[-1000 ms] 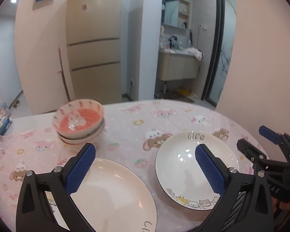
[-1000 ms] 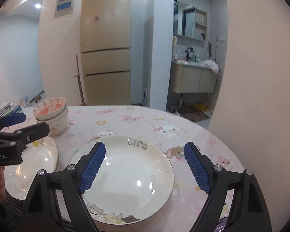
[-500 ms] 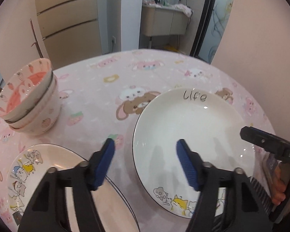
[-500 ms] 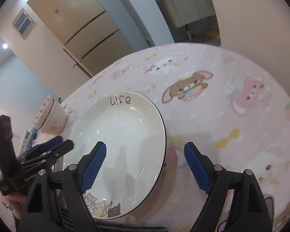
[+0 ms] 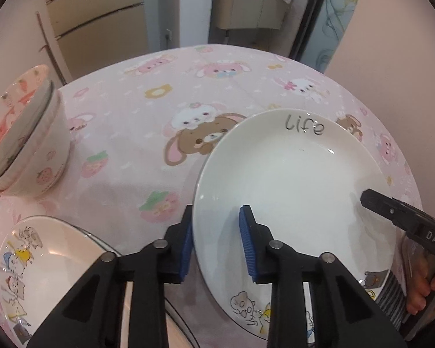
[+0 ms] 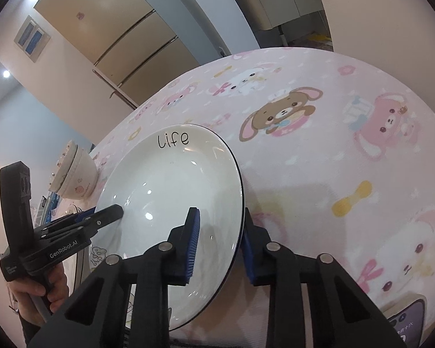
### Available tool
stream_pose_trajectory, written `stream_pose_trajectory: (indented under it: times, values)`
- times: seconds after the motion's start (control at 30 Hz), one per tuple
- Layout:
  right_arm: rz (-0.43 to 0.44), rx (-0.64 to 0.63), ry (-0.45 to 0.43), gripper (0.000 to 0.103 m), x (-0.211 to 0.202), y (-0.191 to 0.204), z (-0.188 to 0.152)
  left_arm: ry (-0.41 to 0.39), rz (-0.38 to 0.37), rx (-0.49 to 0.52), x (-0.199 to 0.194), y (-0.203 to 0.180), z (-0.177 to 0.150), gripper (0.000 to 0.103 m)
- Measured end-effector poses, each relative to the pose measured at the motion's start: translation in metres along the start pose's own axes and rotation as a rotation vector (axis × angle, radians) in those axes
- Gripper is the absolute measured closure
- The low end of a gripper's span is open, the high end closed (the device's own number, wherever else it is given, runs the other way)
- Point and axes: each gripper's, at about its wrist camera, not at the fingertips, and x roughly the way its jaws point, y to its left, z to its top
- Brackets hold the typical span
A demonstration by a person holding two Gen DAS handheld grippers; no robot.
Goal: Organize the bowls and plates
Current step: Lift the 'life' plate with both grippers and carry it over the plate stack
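Observation:
A white deep plate (image 5: 290, 179) marked "Life" lies on the pink cartoon tablecloth (image 5: 124, 121). My left gripper (image 5: 217, 243) straddles its left rim with the jaws closing: one blue pad is outside against the edge, the other on the inner wall. In the right wrist view the same plate (image 6: 165, 188) has my right gripper (image 6: 220, 246) on its right rim, jaws closing too, with pads on either side of the black-lined edge. A second plate (image 5: 52, 255) with cartoon animals lies at the lower left. Stacked strawberry bowls (image 5: 26, 145) stand at the far left.
The stacked bowls (image 6: 75, 179) show beyond the plate in the right wrist view. A phone (image 6: 406, 324) lies near the table's front right edge. A person's hand (image 5: 420, 290) holds the right gripper's handle. A fridge and a doorway stand beyond the round table.
Both grippers came down and tilted toward the "Life" plate. Their wide-open jaws narrowed around opposite rims of it, the left first and the right just now.

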Motion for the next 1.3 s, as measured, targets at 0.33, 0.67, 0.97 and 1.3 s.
stream_pose_trajectory:
  times: [0.33,0.67,0.97,1.3]
  values:
    - [0.081,0.094,0.013,0.084,0.002,-0.018,0.003,-0.001,-0.019,-0.083,-0.007,0.011,-0.002,0.085]
    - [0.078,0.072,-0.004,0.084,-0.019,-0.002,0.013,-0.072,0.042,-0.06,-0.038,0.002,-0.006,0.086]
    - [0.072,0.013,-0.036,0.078,-0.044,0.036,0.025,-0.134,0.054,-0.09,-0.082,0.011,-0.001,0.086]
    - [0.114,-0.064,0.009,0.078,-0.038,0.105,0.01,-0.183,0.102,-0.16,-0.132,0.06,-0.022,0.086]
